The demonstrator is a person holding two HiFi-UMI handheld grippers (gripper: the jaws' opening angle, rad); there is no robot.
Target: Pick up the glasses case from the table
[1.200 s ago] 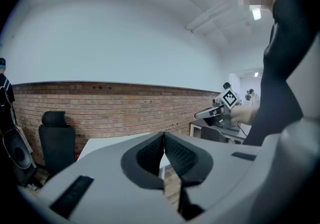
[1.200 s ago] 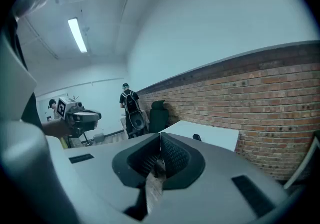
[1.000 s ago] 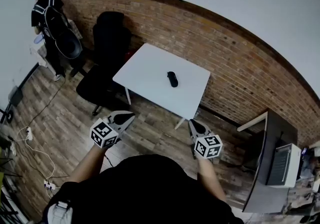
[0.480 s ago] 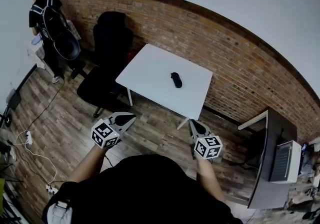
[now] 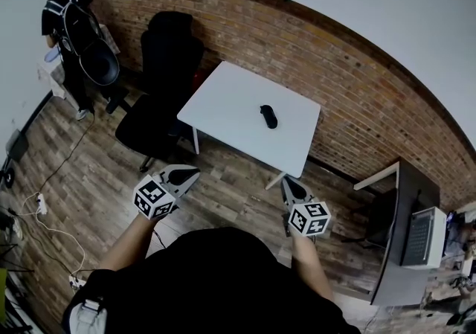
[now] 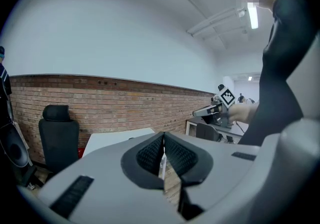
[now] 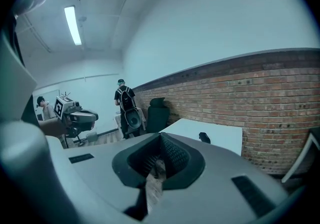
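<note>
My left claw (image 5: 192, 171) and right claw (image 5: 286, 184) are both pressed shut, with the bumpy black pads squeezed together and nothing between them. Each claw is smooth grey plastic and has a cube with black and white squares on it. The case (image 5: 268, 116) is small, dark and long with round ends. It lies flat on the bench (image 5: 230, 98), near the middle and a bit toward the wall side. The bench has a flat white top with straight edges and thin white legs. The case is well apart from both claws, up ahead of them and across a strip of floor (image 5: 230, 184) made of brown wood boards. It is more in line with my right claw than my left. Behind the bench is a wall (image 5: 297, 50) of rough red bricks. A black soft chair (image 5: 167, 57) stands just beside the bench's left end. Since a second ago, the bench and case have slid a little to the right in the head view, and my claws are still shut.
</note>
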